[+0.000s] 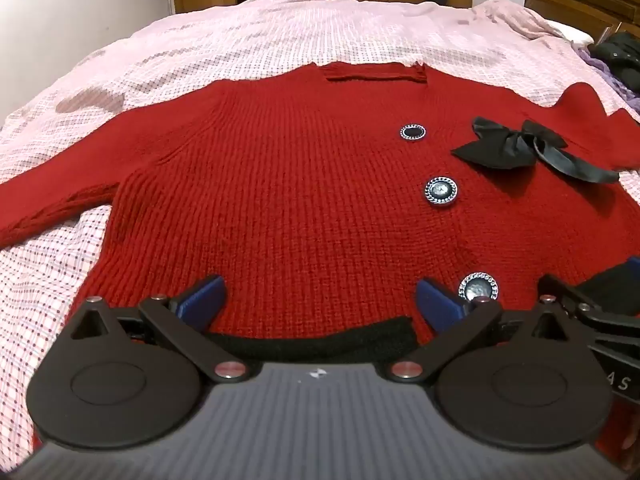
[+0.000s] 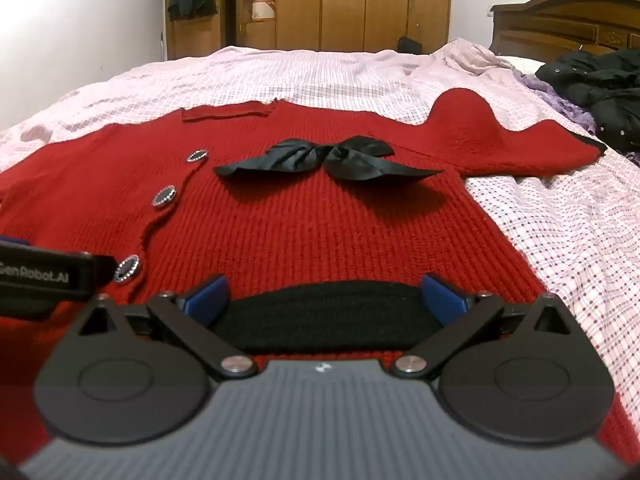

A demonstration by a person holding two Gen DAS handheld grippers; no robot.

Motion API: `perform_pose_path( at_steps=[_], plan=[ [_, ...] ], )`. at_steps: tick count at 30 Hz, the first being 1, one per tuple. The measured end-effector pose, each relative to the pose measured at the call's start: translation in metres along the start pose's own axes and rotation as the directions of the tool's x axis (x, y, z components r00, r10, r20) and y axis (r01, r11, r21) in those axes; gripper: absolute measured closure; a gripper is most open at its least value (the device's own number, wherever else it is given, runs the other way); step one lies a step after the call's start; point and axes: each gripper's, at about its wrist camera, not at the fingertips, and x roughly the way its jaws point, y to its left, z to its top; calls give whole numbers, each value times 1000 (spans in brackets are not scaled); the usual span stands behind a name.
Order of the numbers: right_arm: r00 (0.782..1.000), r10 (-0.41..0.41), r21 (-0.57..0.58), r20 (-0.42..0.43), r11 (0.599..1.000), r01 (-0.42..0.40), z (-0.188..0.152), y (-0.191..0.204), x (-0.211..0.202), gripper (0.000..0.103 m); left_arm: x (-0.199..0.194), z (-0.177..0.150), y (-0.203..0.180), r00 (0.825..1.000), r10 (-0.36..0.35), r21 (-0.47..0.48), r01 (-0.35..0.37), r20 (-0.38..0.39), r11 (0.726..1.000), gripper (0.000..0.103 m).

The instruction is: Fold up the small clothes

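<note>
A small red knitted cardigan (image 1: 280, 200) lies flat, front up, on the bed, with three round dark buttons (image 1: 441, 192), a black satin bow (image 1: 520, 146) and a black hem band (image 1: 320, 342). It also shows in the right wrist view (image 2: 320, 220), with its bow (image 2: 332, 158) and hem band (image 2: 328, 316). My left gripper (image 1: 318, 300) is open over the hem's left half, blue fingers (image 1: 204, 300) apart. My right gripper (image 2: 324, 296) is open over the hem's right half, straddling the black band. The left gripper's body (image 2: 44, 276) shows at the right view's left edge.
The bed has a pink checked cover (image 1: 240, 40). One sleeve (image 1: 52, 204) stretches left, the other sleeve (image 2: 512, 136) lies rumpled to the right. Dark clothes (image 2: 600, 88) and purple fabric lie by the wooden headboard (image 2: 568, 20). Wooden wardrobes (image 2: 360, 4) stand behind.
</note>
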Motion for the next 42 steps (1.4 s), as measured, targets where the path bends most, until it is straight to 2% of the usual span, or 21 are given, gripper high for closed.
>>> perform_pose_path(
  at_steps=[9,42],
  plan=[
    [1000,-7,-11,4,1000,7,1,-2,2,0,-1,-5,-3,1000,14,7,-15,22,1000,0],
    [1000,-11,-20,14,1000,12,-1,2,-1,0,-2,-4,-3,999,17,14,-17,29,1000,0]
  ],
)
